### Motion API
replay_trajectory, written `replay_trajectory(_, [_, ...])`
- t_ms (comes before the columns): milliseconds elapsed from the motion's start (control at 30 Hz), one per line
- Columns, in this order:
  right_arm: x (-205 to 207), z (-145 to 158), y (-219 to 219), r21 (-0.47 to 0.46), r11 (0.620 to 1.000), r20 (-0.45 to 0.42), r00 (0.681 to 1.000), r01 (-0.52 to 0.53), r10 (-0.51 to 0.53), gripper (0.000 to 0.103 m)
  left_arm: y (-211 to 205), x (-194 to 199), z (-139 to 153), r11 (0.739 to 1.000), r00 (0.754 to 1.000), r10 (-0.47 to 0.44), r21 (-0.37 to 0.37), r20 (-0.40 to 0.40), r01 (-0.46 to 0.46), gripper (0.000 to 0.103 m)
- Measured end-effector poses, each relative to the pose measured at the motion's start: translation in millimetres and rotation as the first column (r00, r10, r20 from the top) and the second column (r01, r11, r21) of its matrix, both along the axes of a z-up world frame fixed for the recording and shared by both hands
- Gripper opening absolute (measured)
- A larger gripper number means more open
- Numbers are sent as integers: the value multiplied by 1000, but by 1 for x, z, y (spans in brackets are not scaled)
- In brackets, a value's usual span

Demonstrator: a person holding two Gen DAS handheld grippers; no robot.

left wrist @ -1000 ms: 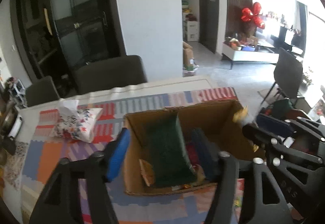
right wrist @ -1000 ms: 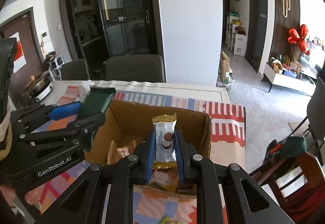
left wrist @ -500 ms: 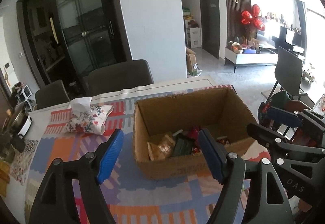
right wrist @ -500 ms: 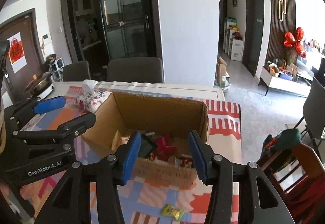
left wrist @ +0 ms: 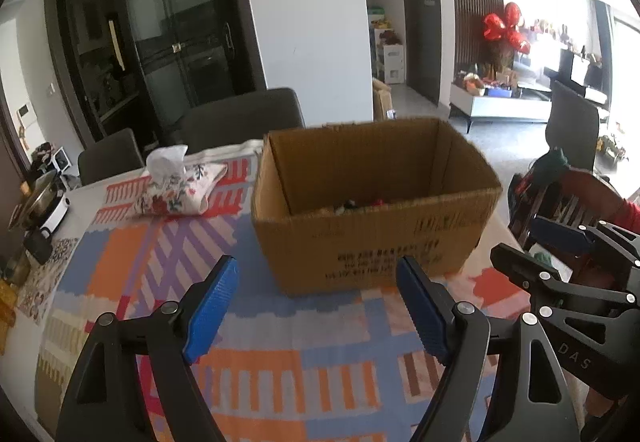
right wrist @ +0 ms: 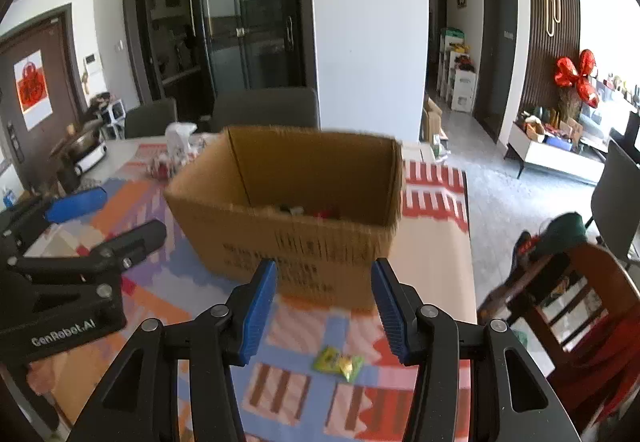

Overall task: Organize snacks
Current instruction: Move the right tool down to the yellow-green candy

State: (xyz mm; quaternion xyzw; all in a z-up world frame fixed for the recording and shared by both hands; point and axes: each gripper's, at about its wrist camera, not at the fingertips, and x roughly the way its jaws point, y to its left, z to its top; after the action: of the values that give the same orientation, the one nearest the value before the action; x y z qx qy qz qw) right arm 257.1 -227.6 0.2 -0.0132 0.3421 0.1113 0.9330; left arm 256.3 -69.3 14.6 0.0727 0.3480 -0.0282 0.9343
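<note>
An open cardboard box (left wrist: 372,238) stands on the patterned tablecloth, with snack packets barely showing over its near wall; it also shows in the right wrist view (right wrist: 296,238). My left gripper (left wrist: 318,306) is open and empty, in front of the box. My right gripper (right wrist: 324,306) is open and empty, also in front of the box. A small green and yellow snack packet (right wrist: 338,362) lies on the cloth just below and between the right gripper's fingers. The right gripper shows at the right in the left wrist view (left wrist: 560,274); the left gripper shows at the left in the right wrist view (right wrist: 80,242).
A floral tissue pouch (left wrist: 176,189) lies left of the box. A pot and appliances (left wrist: 40,205) stand at the table's far left. Dark chairs (left wrist: 240,117) stand behind the table. A wooden chair with clothes (right wrist: 560,282) is to the right of the table edge.
Both grippers let go of their snacks into the box, opened, and pulled back and down from above the box to in front of it.
</note>
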Motion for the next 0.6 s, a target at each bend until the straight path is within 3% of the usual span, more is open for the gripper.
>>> replay_trajectory(600, [-2, -98, -9, -11, 999, -217, 976, -32, 29, 50, -19, 2, -94, 999, 977, 27, 49, -211, -17, 81])
